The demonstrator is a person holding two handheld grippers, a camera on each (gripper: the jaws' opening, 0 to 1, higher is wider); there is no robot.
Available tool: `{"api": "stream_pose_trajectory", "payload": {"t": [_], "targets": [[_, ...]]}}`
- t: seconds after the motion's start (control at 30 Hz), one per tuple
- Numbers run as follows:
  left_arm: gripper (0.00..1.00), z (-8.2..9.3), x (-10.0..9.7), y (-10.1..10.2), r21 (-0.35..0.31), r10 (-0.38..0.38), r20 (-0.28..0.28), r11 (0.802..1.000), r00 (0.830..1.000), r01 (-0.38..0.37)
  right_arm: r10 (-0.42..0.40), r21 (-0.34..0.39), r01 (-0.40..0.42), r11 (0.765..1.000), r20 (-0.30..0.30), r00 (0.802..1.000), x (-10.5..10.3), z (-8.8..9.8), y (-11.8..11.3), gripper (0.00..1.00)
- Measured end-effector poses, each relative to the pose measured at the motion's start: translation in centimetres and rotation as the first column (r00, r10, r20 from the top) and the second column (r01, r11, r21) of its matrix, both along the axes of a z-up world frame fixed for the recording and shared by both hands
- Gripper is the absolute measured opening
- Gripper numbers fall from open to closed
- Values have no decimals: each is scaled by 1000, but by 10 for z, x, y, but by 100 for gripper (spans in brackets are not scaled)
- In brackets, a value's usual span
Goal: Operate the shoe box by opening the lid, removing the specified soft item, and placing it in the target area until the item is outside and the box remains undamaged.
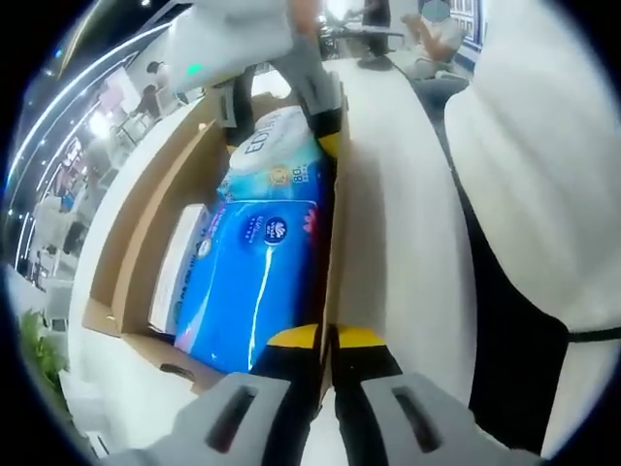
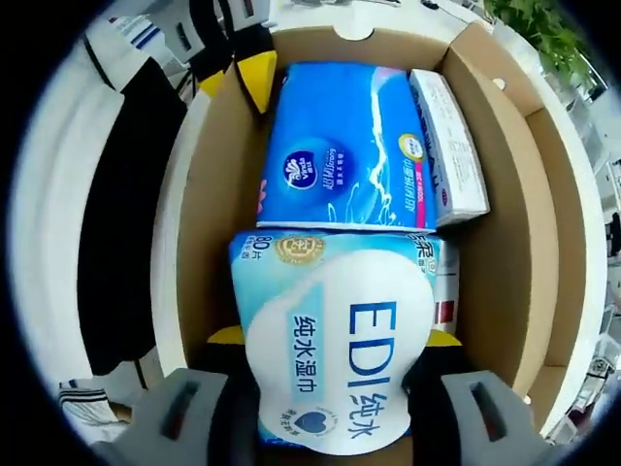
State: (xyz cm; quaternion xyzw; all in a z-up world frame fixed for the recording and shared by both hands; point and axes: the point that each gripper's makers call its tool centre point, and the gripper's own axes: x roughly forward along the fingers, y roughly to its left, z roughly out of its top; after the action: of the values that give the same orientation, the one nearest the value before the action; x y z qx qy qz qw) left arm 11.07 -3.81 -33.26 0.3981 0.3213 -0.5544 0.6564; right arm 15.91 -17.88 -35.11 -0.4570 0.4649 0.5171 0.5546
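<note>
**My two claws at the open box**

The brown cardboard shoe box (image 2: 505,194) sits open on the white tabletop (image 1: 408,223). Inside it I see a soft pale blue and white pack of wet wipes (image 2: 340,340) with big blue letters. Just beside it lies a shiny bright blue pack of tissues (image 2: 340,146). A thin white box (image 2: 448,146) lies along the wall, touching the blue pack.

My right claw (image 2: 335,388) is down inside the box. Its two jaws, with yellow tips, stand on each side of the wipes pack and squeeze it. The pack lies between them, inside the box.

My left claw (image 1: 325,340) pinches the cardboard side wall of the box. One yellow tip is inside the wall and one is outside, pressed close on it.

In the left gripper view, my right claw shows at the far end of the box, over the wipes pack (image 1: 277,146).
</note>
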Motion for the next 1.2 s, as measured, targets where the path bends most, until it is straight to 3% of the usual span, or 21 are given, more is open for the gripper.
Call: {"api": "stream_pose_trajectory", "payload": {"t": [0.53,0.7,0.93,1.2], "targets": [[3,0,0,0,-2,8,-8,1000,1000,-8,-5,44,4,999,6,1000,-1,19,2,60],[3,0,1,0,-6,15,-17,1000,1000,-15,-22,104,22,994,-7,1000,1,28,8,60],[3,0,1,0,-6,24,-25,1000,999,-24,17,73,-18,997,10,1000,-2,35,5,60],[3,0,1,0,-3,33,-22,999,999,-33,-37,81,39,996,-20,999,1,47,9,60]]}}
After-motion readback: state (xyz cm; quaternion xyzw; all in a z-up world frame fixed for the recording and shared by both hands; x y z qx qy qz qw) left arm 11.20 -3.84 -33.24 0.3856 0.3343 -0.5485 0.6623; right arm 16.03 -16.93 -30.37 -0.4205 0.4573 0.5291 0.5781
